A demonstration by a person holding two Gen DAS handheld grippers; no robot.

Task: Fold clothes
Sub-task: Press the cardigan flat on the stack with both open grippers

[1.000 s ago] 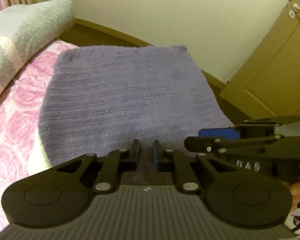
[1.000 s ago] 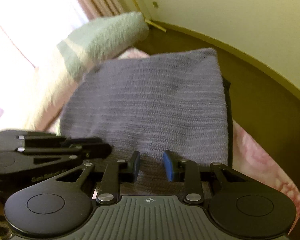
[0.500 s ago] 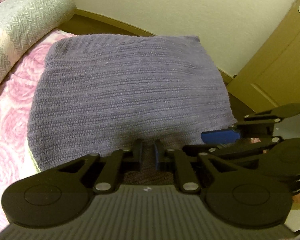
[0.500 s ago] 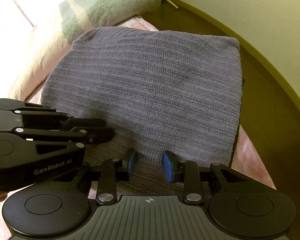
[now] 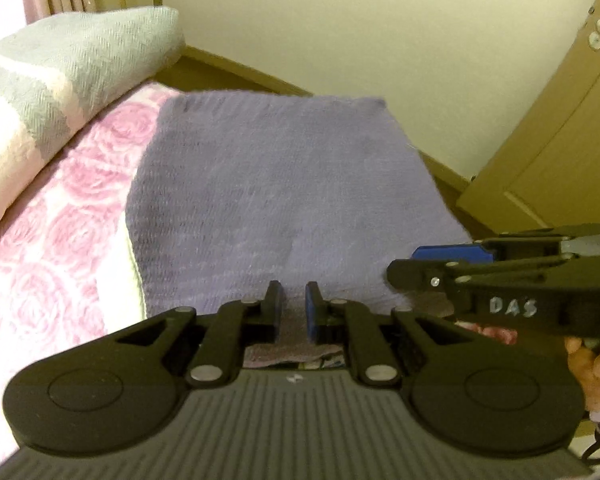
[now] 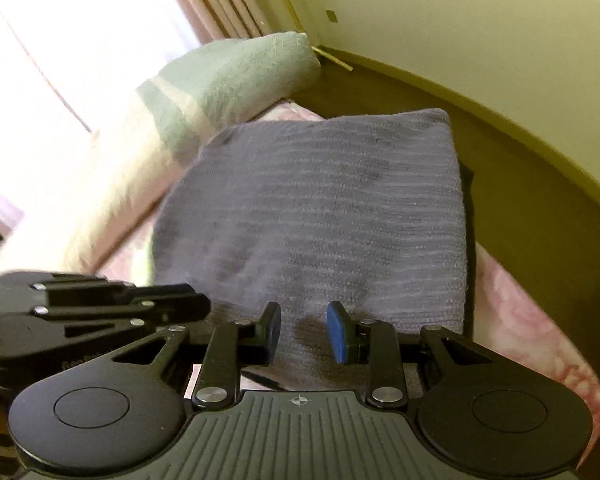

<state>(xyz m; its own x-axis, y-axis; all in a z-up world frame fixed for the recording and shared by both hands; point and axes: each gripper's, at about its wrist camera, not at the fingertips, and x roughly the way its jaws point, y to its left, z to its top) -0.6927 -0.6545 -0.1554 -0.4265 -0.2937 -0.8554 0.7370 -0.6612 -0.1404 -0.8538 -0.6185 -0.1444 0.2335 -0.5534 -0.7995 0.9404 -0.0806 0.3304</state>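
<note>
Left wrist view: your left gripper [image 5: 293,304] jaws pinch the soft, limp knit garment [image 5: 284,196]; the right gripper [image 6: 303,330] jaws clamp thicker folds at 6 o'clock.

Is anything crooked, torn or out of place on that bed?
Nothing stands out. The purple knitted garment lies flat in a tidy folded shape on the rose-patterned bedspread, its near edge by both grippers. The striped folded blanket sits neatly beside it. The pictures are a little blurred, so small flaws could escape notice.
</note>
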